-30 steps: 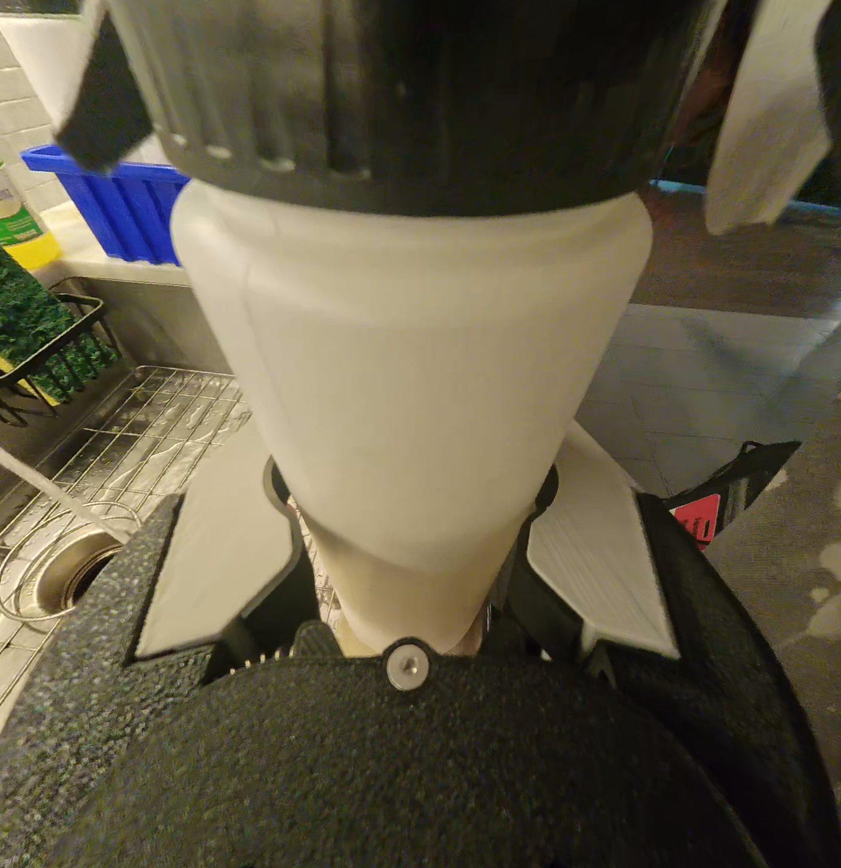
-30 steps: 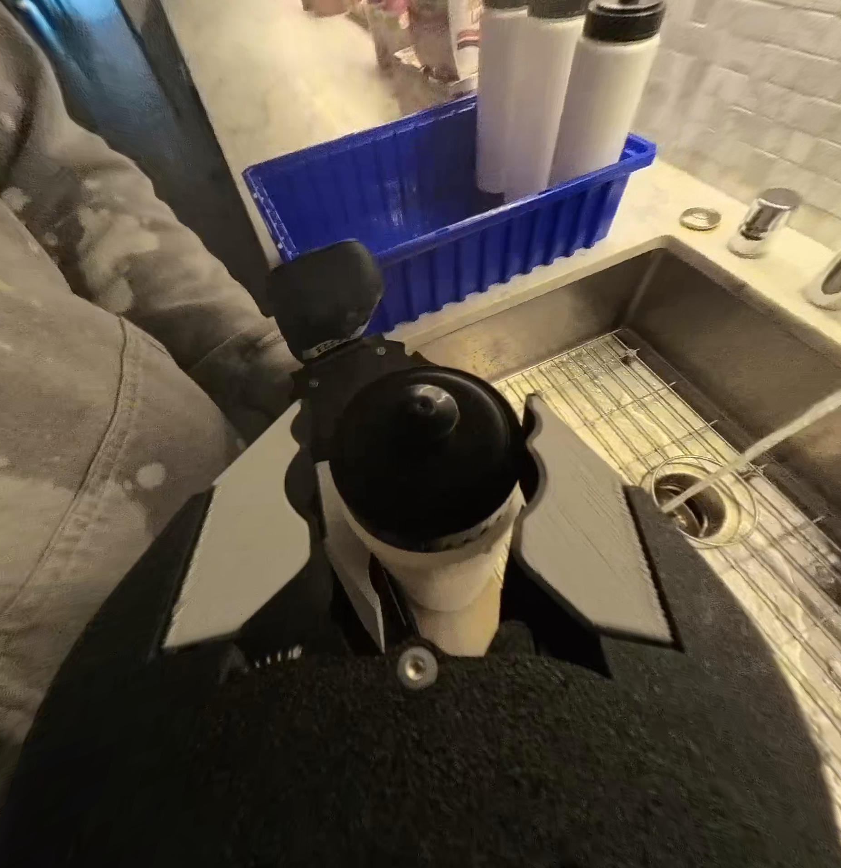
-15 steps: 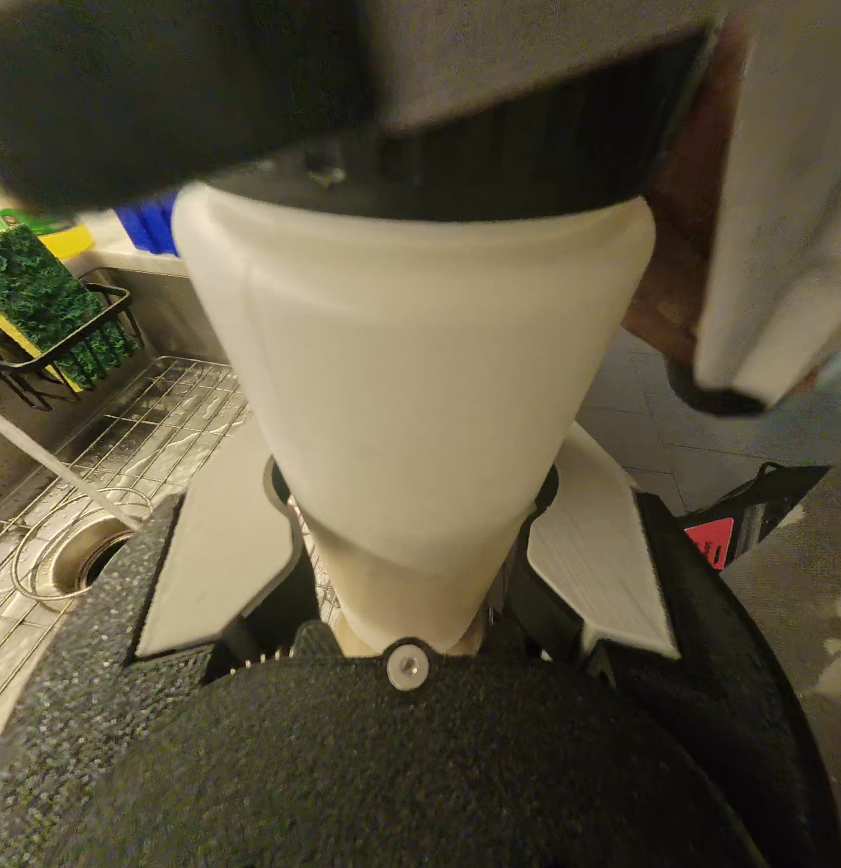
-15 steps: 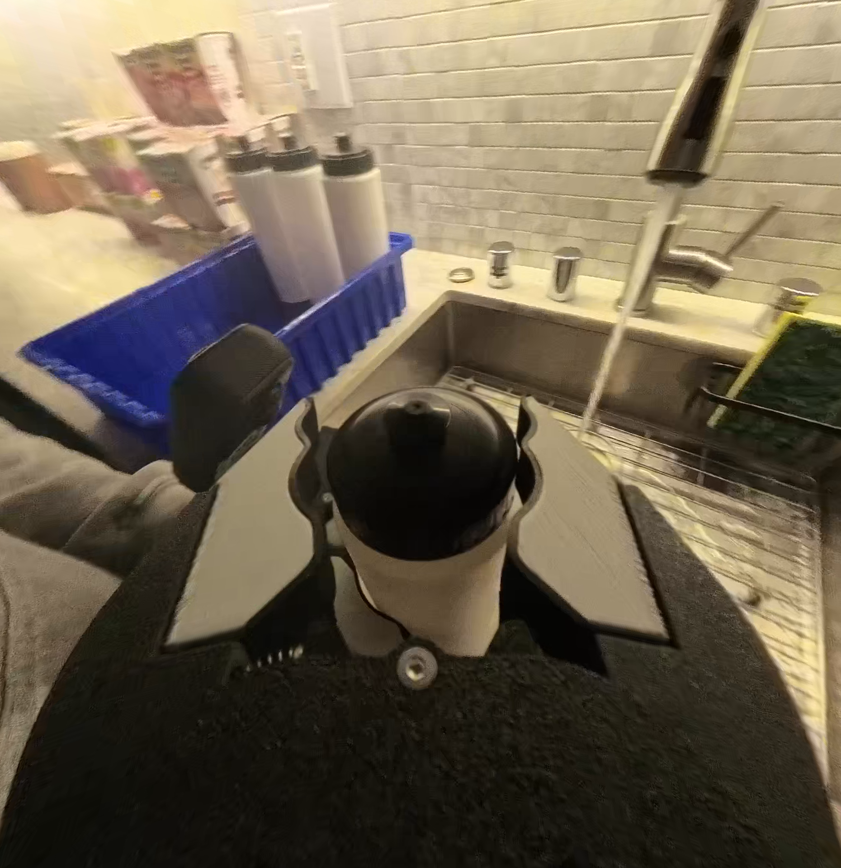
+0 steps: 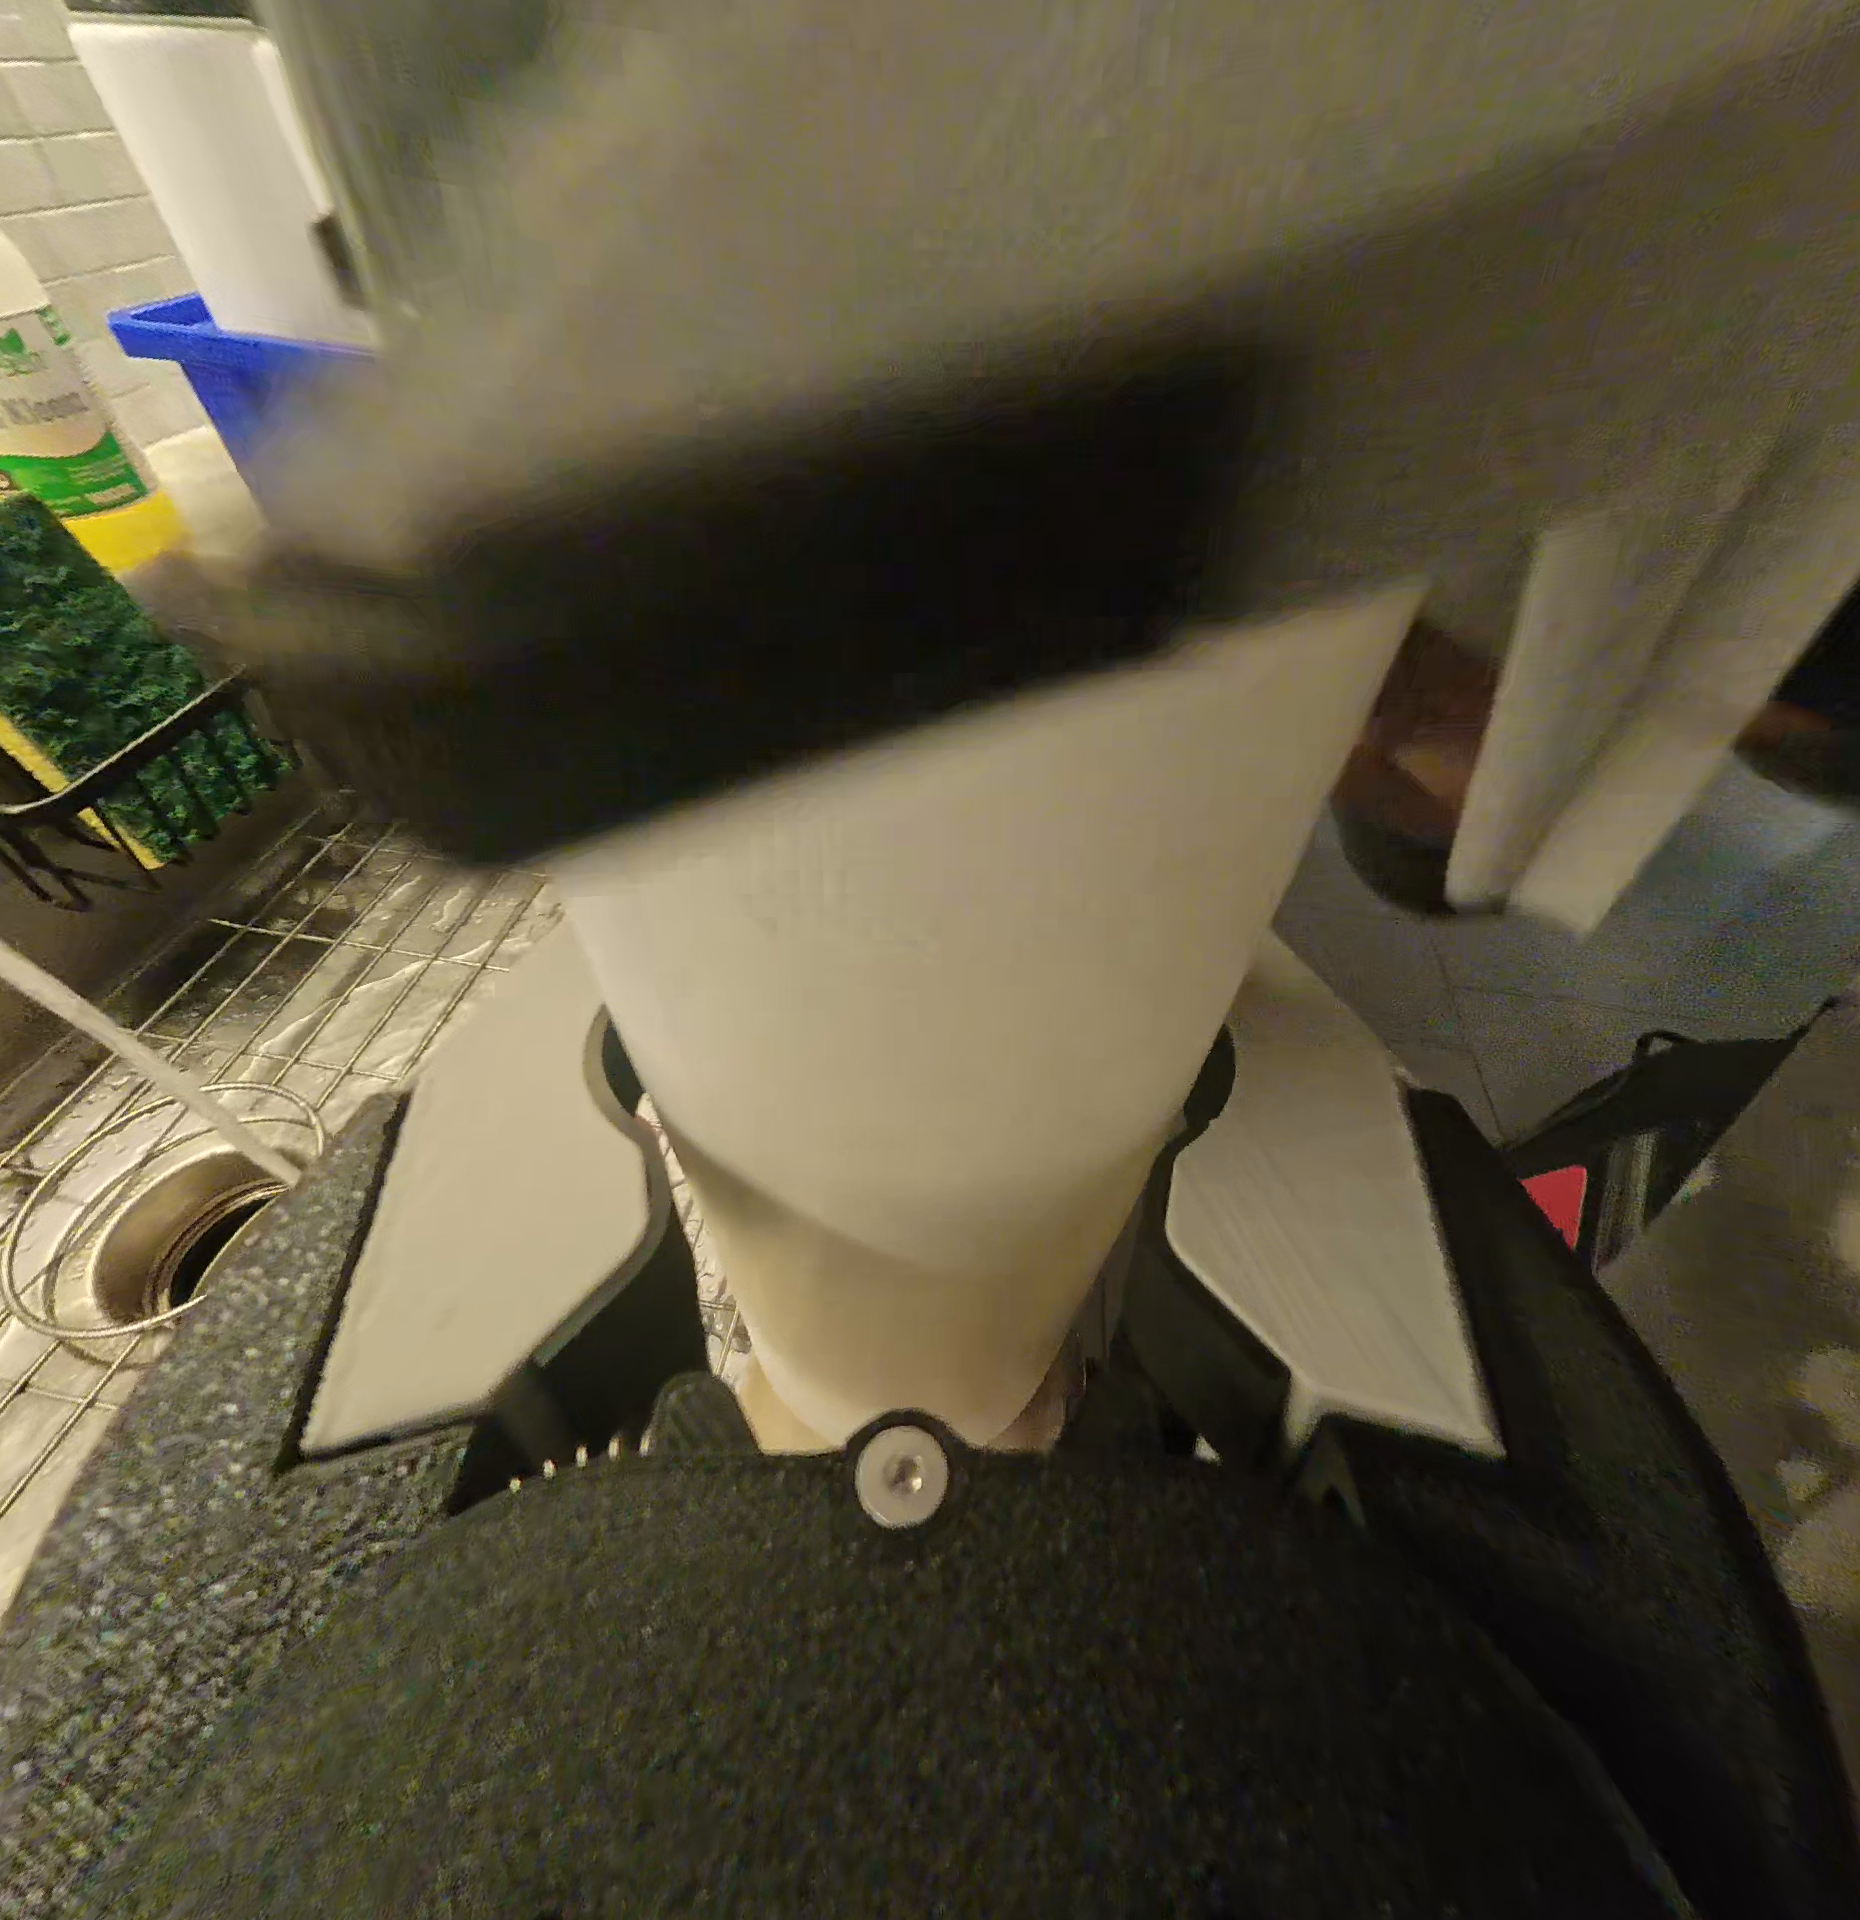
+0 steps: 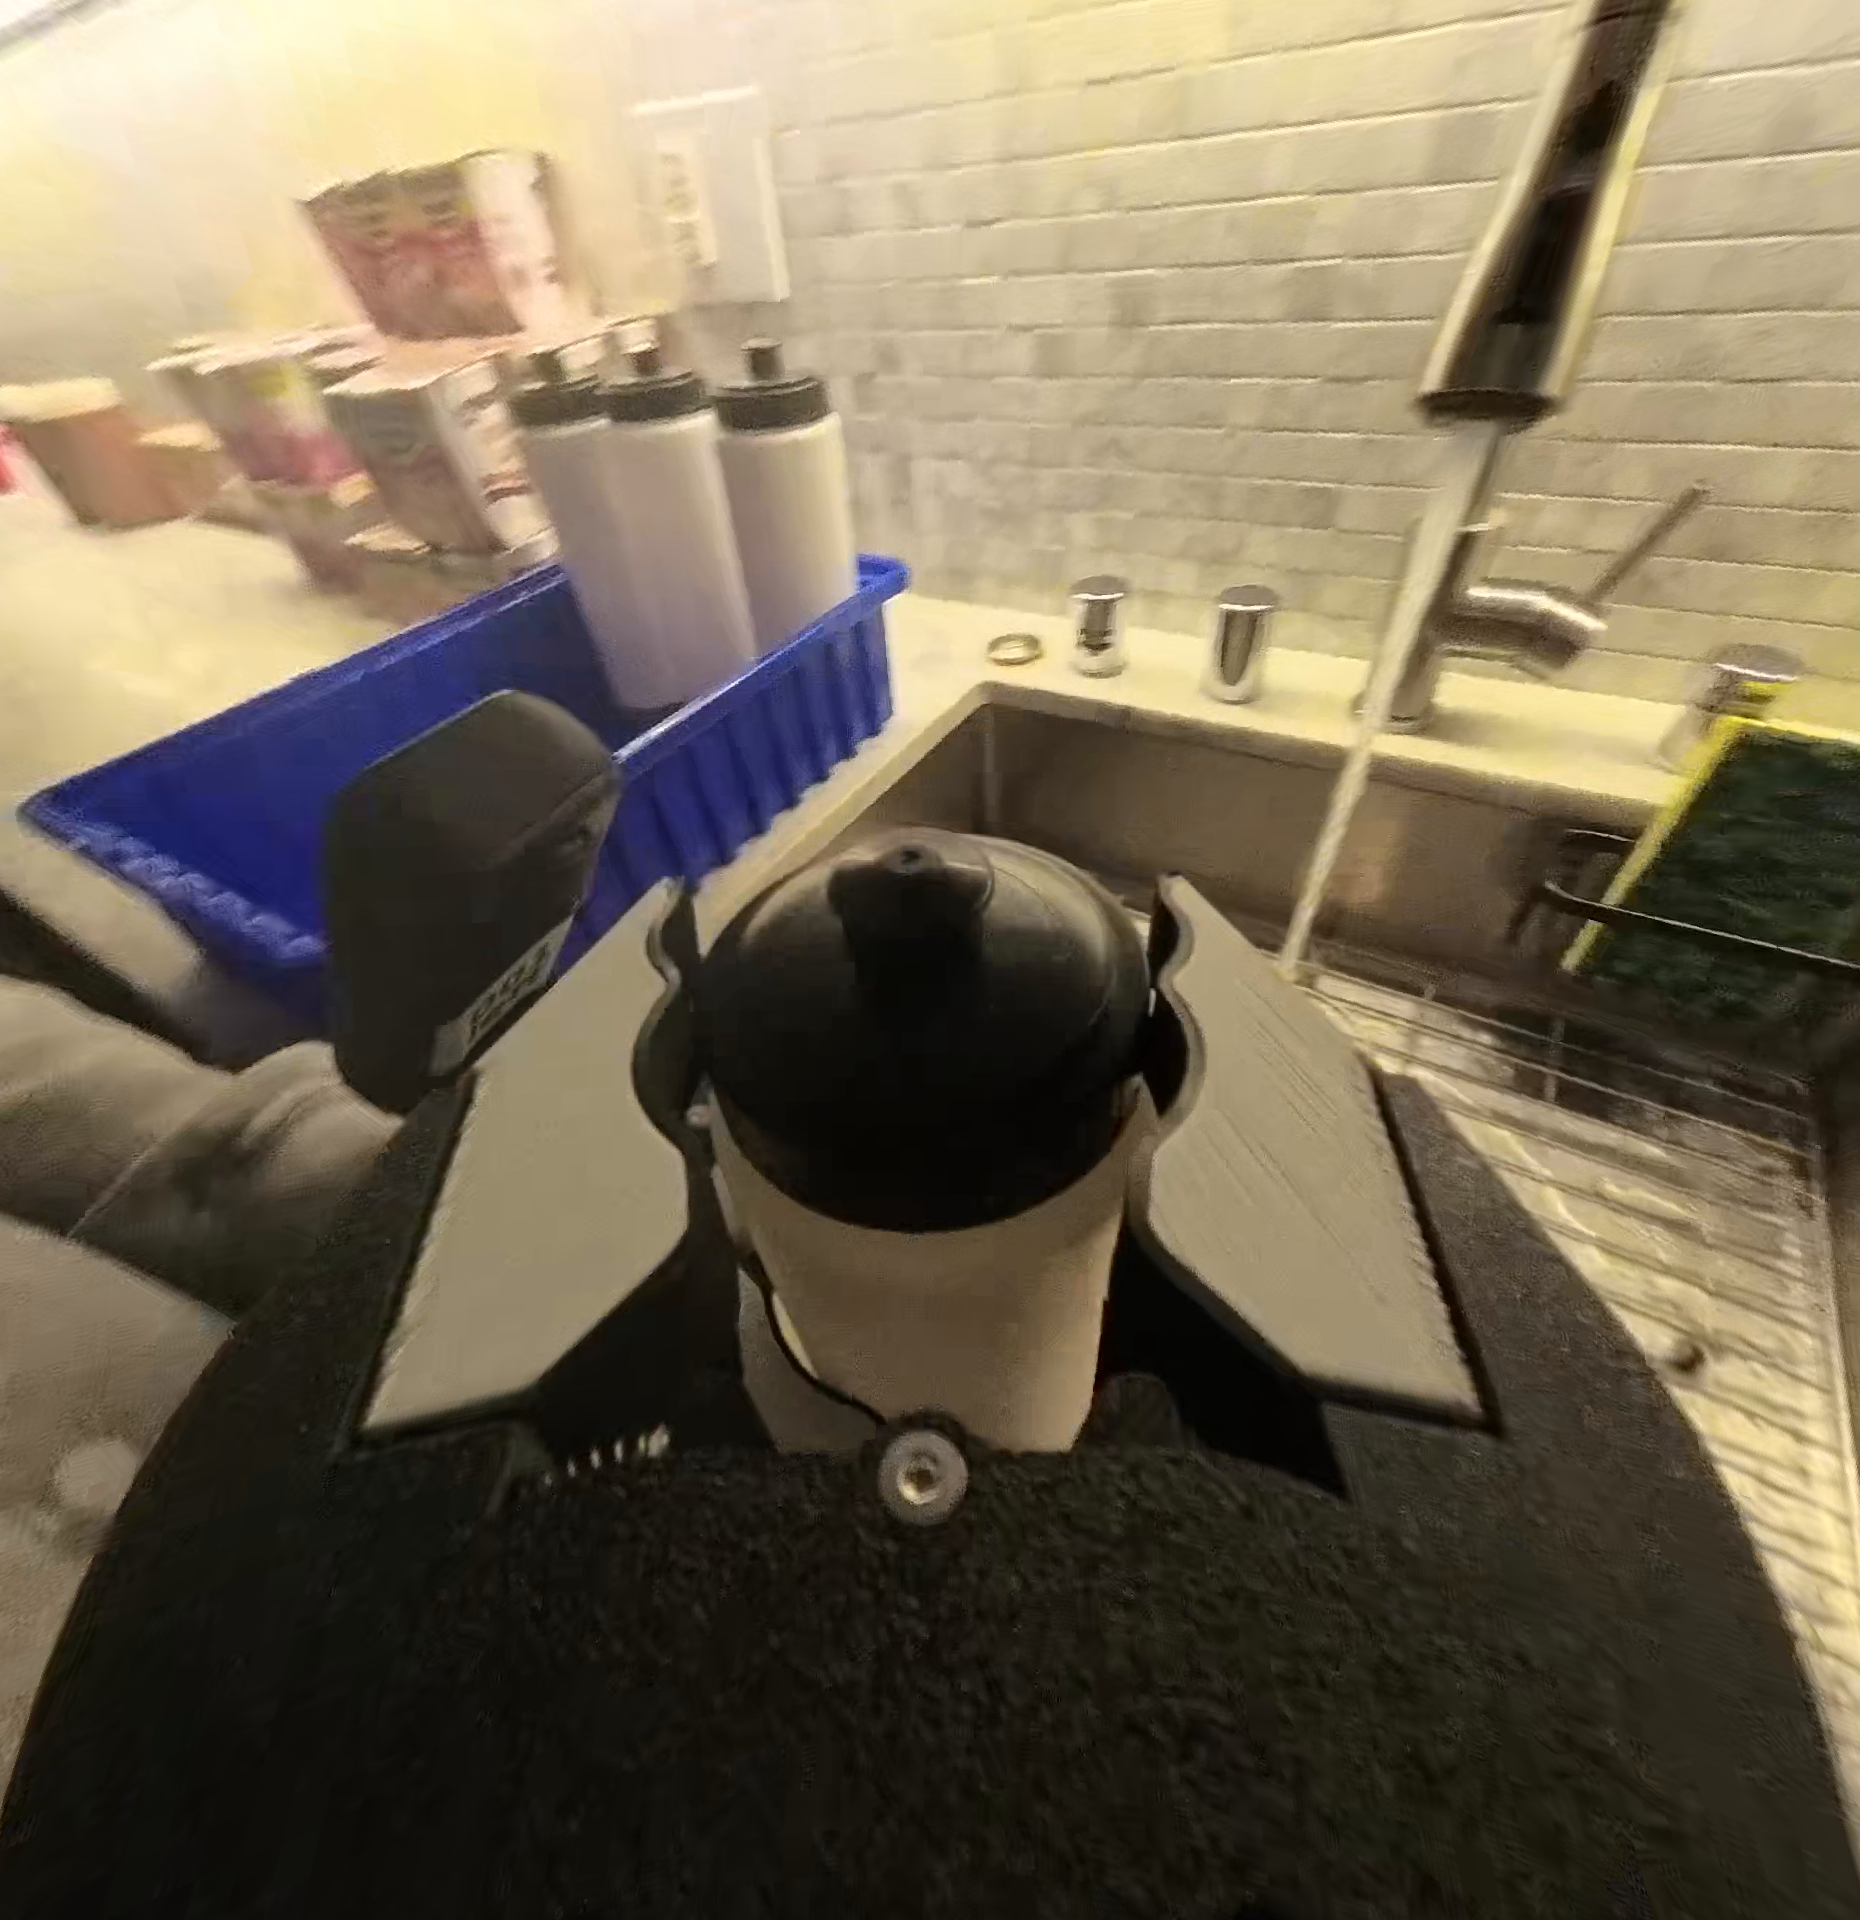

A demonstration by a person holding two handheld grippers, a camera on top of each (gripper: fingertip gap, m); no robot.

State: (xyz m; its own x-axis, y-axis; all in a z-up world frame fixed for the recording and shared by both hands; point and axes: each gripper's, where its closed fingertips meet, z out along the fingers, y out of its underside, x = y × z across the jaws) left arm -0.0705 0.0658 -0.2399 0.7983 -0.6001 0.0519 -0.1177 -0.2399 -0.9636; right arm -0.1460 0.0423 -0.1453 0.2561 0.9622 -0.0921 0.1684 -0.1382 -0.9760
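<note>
- White plastic filled the left wrist view: a bottle (image 5: pixel 905 1039) stood upright between the left gripper (image 5: pixel 910 1132) fingers, pinched at its lower body, its long axis running straight up and away from the camera.
- Its black cap (image 6: pixel 921 1029), domed with a small spout, sat between the fingers of the right gripper (image 6: pixel 915 1029), which closed around the cap's sides from above the neck; in the left wrist view the same cap showed only as a dark, motion-blurred band.
- Both grippers thus held one bottle along a single vertical line, the left low on the body and the right at the top, with the left gripper's black housing (image 6: pixel 458 894) showing just left of the cap in the right wrist view.
- The bottle hung over the near-left edge of a steel sink (image 6: pixel 1113 769), where a wire grid (image 5: pixel 313 966) covered the basin around the drain (image 5: pixel 167 1247).
- Water (image 6: pixel 1393 717) ran in a thin stream from the tap (image 6: pixel 1539 218), off to the bottle's right and well apart from it.
- On the tabletop (image 6: pixel 967 623) to the left, a blue bin (image 6: pixel 760 707) held three more capped white bottles (image 6: pixel 697 520); a green sponge (image 6: pixel 1757 862) sat in a black rack at the sink's far right.
- A person's grey sleeve (image 6: pixel 126 1143) showed at the left edge.
</note>
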